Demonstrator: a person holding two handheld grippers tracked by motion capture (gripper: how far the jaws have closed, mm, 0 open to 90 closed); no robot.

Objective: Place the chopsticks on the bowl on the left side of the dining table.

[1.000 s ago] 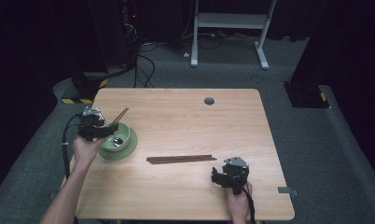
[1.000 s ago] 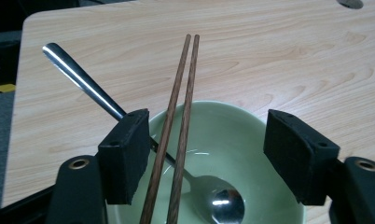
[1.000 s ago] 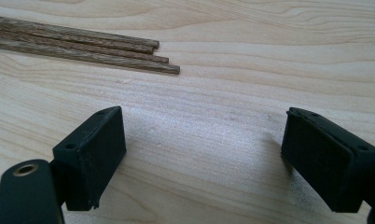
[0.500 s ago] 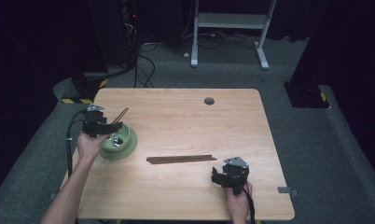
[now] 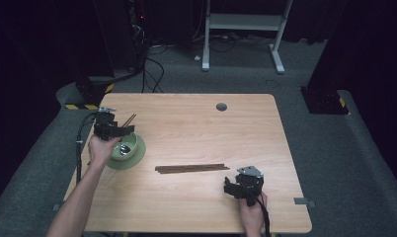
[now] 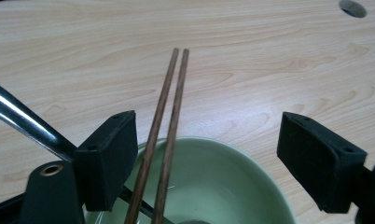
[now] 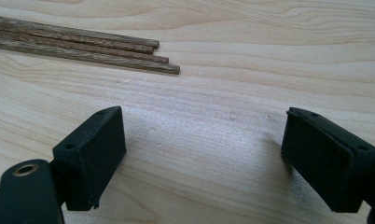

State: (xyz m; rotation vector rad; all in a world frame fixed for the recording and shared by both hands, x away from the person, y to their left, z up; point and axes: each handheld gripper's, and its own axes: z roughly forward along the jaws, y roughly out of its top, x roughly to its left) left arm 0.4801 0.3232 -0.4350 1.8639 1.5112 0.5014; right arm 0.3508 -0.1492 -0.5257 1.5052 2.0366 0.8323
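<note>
Chopsticks (image 6: 164, 135) now released into bowl (image 6: 223, 182)

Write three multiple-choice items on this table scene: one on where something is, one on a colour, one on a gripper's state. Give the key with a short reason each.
1. Where do the two chopsticks near the left gripper rest?
A. Across the green bowl
B. On the floor
C. Under the right gripper

2. What colour is the bowl?
A. Red
B. Pale green
C. Black

3. How do the left gripper's jaws stand?
A. Clamped on the bowl's rim
B. Shut on the chopsticks
C. Open

Key: 1 A, the sticks lean over the bowl's rim. 2 B, the glaze is pale green. 3 C, the pads stand wide apart, having just been opening, with the chopsticks loose between them.
</note>
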